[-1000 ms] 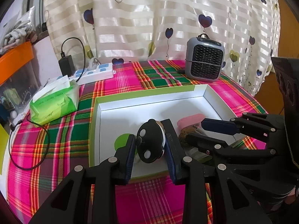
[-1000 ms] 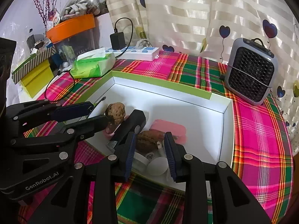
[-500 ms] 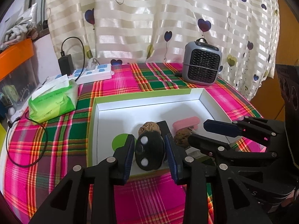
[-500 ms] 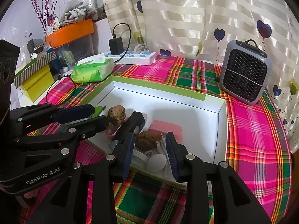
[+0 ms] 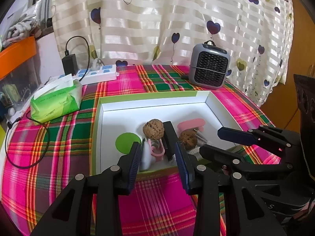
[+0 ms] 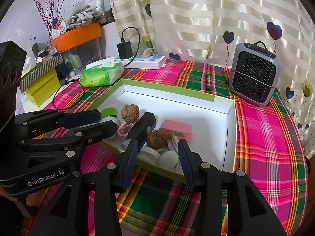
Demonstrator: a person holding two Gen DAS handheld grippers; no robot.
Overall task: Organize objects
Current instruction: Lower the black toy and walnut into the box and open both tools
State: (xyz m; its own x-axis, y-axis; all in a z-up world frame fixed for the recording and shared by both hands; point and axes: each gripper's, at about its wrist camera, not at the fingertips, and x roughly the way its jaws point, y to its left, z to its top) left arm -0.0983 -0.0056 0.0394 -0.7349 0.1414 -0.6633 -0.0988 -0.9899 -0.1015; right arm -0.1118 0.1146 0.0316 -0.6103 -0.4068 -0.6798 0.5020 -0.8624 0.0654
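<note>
Jaws of both grippers have just been opening: the left gripper (image 5: 158,157) stands wide apart and empty above the near wall of the shallow white cardboard box with green rim (image 5: 151,96), the right gripper (image 6: 157,156) parted around nothing, above a wrinkled brown walnut (image 6: 157,138). A second rough walnut (image 5: 153,128), a pink plastic case (image 5: 191,123), a black clip (image 5: 169,137) and a green disc (image 5: 126,142) lie inside. A grey grilled fan (image 5: 209,68) stands behind on plaid cloth (image 5: 59,137).
</note>
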